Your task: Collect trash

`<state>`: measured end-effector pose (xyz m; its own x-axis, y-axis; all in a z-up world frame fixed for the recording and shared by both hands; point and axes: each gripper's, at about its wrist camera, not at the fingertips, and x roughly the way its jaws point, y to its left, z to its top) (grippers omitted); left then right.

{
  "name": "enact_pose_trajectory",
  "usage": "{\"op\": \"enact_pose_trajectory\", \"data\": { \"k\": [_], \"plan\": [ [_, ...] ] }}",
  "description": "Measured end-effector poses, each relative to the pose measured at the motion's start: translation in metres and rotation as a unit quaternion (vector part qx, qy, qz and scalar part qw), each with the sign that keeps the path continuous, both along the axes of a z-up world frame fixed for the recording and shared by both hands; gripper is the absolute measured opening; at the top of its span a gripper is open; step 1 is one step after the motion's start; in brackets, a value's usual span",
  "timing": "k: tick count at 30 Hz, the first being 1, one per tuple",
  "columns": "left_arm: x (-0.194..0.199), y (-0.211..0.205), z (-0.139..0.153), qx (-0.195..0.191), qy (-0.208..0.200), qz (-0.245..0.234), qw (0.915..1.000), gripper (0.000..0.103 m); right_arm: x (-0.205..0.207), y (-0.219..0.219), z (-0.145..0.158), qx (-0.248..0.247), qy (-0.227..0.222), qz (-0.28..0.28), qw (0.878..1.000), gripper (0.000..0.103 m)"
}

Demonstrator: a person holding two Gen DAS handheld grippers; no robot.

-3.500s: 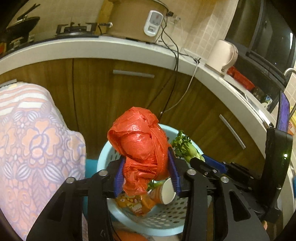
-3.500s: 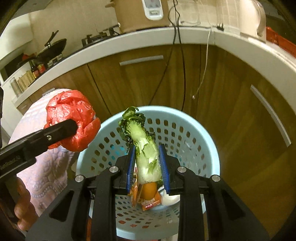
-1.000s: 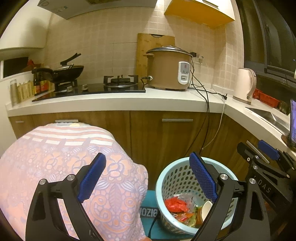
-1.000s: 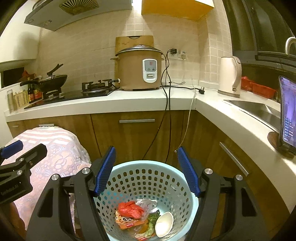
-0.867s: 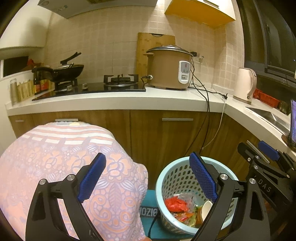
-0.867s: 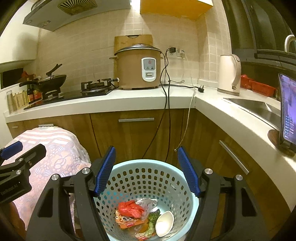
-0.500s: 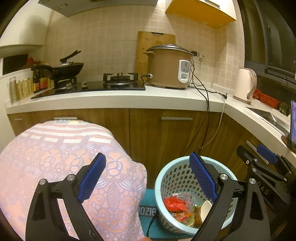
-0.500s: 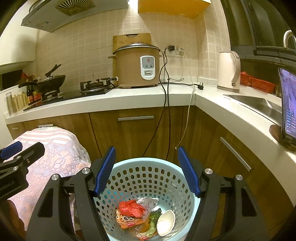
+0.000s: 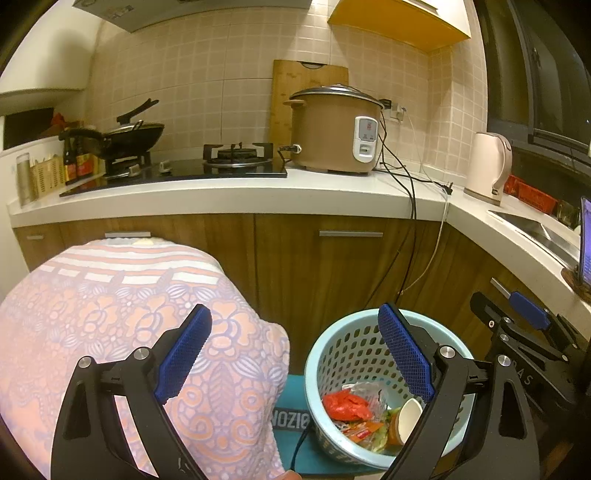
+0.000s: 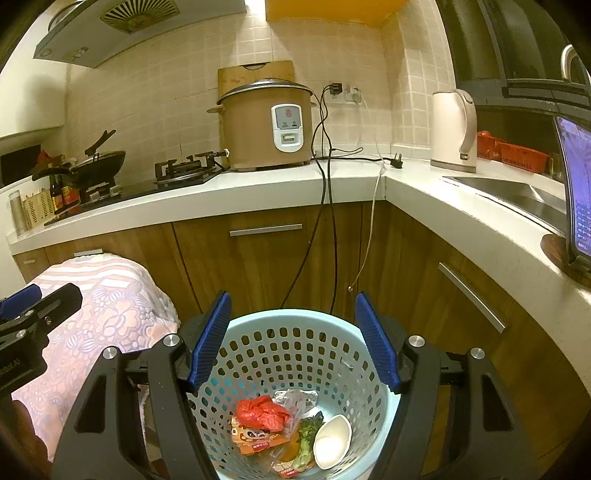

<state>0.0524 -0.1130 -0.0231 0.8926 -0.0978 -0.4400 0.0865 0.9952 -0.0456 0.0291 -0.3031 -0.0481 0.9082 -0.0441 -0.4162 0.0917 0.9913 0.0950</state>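
one basket (image 10: 295, 325), one red bag (image 10: 262, 411), one cup (image 10: 330, 441)

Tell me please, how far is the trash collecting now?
Done: the red bag, the greens and a paper cup lie in the blue basket. In hand: nothing; the left gripper and right gripper are open. No loose trash is visible.

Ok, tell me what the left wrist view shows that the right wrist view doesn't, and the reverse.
Only the left wrist view shows the right claw from the side and the teal label beside the basket.

Only the right wrist view shows the range hood, the wall socket, the dangling white cord's end and the snack packet lying flat in the basket.

Both show the rice cooker, kettle, wok, patterned cloth, and the red bag, cup and greens in the basket. Both claws are open and empty.
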Motion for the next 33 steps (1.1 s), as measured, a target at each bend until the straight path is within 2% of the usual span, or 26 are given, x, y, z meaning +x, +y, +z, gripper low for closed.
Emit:
{"op": "enact_pose_trajectory", "data": {
  "k": [33],
  "plan": [
    [-0.0081, -0.0013, 0.0073, -0.006, -0.009, -0.001, 0.9999, 0.089, -0.0051, 0.0086, 0.0039, -0.003, -0.003, 0.009, 1.000, 0.066]
  ]
}}
